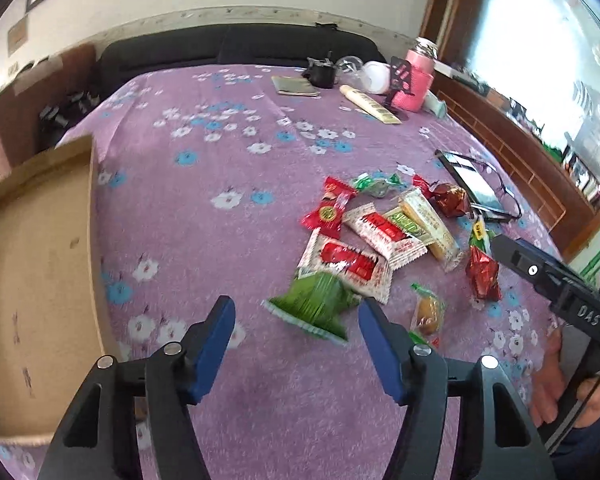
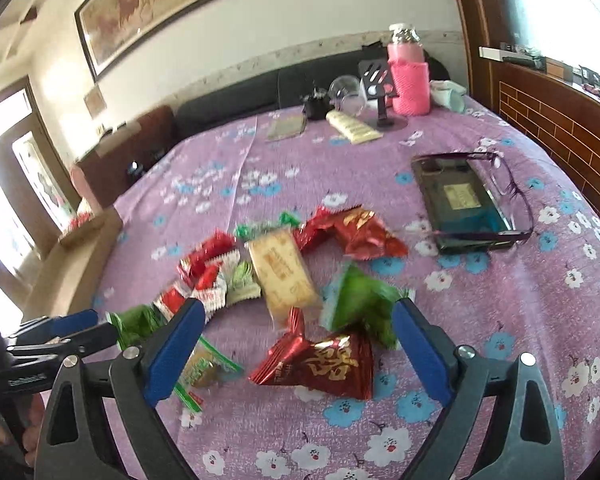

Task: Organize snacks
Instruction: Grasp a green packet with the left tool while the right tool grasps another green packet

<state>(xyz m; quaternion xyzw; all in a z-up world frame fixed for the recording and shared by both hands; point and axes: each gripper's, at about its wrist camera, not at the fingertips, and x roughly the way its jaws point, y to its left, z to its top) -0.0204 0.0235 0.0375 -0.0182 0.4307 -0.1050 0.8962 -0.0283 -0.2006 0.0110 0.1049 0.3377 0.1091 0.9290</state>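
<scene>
Plenty of bare purple tabletop (image 1: 220, 240) stretching left toward the cardboard box (image 1: 36, 280). Left gripper (image 1: 296, 344) is hanging wide open, empty, around the green snack (image 1: 314, 306); right gripper (image 2: 300, 344) is gaping empty over the red pyramid snack (image 2: 324, 364).

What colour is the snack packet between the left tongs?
Green packet, clearest in the left wrist view.

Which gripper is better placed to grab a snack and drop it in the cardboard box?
Left. The left gripper is open around the green packet, with the cardboard box on its side.
</scene>
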